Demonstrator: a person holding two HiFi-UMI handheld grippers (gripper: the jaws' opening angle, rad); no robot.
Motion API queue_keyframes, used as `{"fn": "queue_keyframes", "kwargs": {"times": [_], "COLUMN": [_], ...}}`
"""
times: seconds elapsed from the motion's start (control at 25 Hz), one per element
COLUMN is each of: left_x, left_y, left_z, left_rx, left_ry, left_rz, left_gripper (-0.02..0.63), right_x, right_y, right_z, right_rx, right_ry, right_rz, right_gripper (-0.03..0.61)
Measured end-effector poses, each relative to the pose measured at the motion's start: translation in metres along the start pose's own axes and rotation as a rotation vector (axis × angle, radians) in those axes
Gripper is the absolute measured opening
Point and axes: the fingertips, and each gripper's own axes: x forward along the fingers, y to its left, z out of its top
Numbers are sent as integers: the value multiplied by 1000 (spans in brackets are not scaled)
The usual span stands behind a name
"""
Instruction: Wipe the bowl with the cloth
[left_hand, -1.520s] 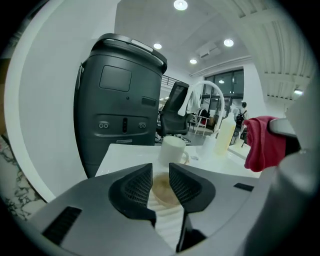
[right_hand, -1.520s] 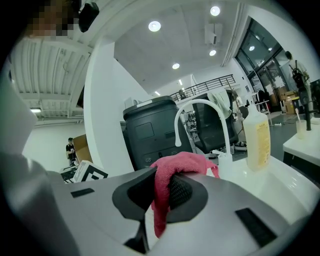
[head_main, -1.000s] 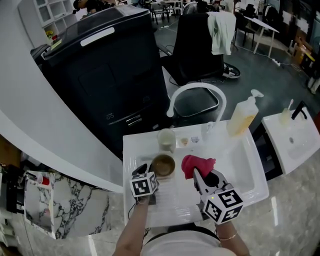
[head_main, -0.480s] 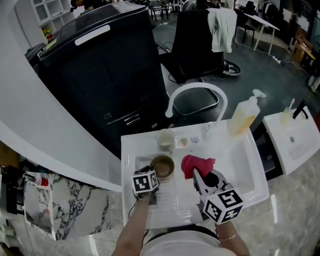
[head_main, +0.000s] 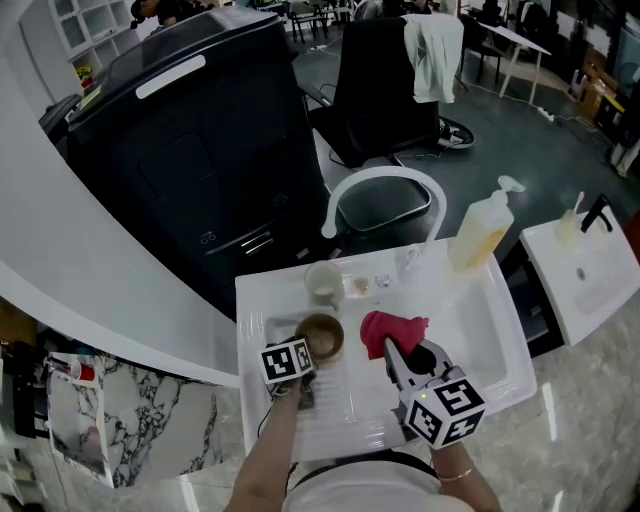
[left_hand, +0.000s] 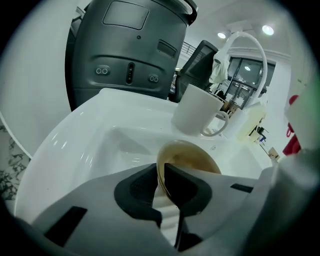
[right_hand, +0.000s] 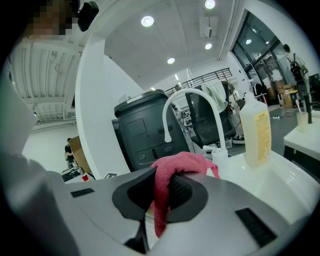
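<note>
Between the pads of the left tongs (left_hand: 161, 182) stands the near rim of the brown bowl (left_hand: 190, 157), one pad outside the wall and the other inside. These jaws have just been closing, and the pads now press on the rim. In the head view the left tongs (head_main: 306, 347) reach in from the sink's near edge, and the bowl (head_main: 322, 335) lies in the left part of the white sink (head_main: 490, 330). Whether it rests on the bottom or hangs just above it I cannot tell.

The right tongs (right_hand: 161, 192) are clamped on the red cloth (right_hand: 175, 165), which bunches over the top of the jaws, with one end hanging down between them. From above, the right tongs (head_main: 390, 347) come in from the near edge as well, and the cloth (head_main: 392, 328) sits just right of the bowl, apart from it.

A white mug (head_main: 323, 282) stands on the sink's back edge, behind the bowl, its handle turned to the right in the left gripper view (left_hand: 197, 110). The white arched faucet (head_main: 385, 172) rises behind the middle of the back edge. A pump bottle of yellowish liquid (head_main: 478, 232) stands at the back right corner. Beyond the sink's back left corner stands a large black bin (head_main: 190, 150).
</note>
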Motion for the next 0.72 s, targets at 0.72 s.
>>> {"fn": "queue_keyframes", "kwargs": {"times": [0.72], "left_x": [-48], "left_y": [-10], "left_z": [32], "left_rx": [77], "left_ry": [-158], "left_rz": [7], "left_gripper": [32], "right_x": [8], "right_y": [17], "right_z": [-1], "right_rx": [-3], "right_ry": [4], "right_rz": [34], "right_gripper": [35]}}
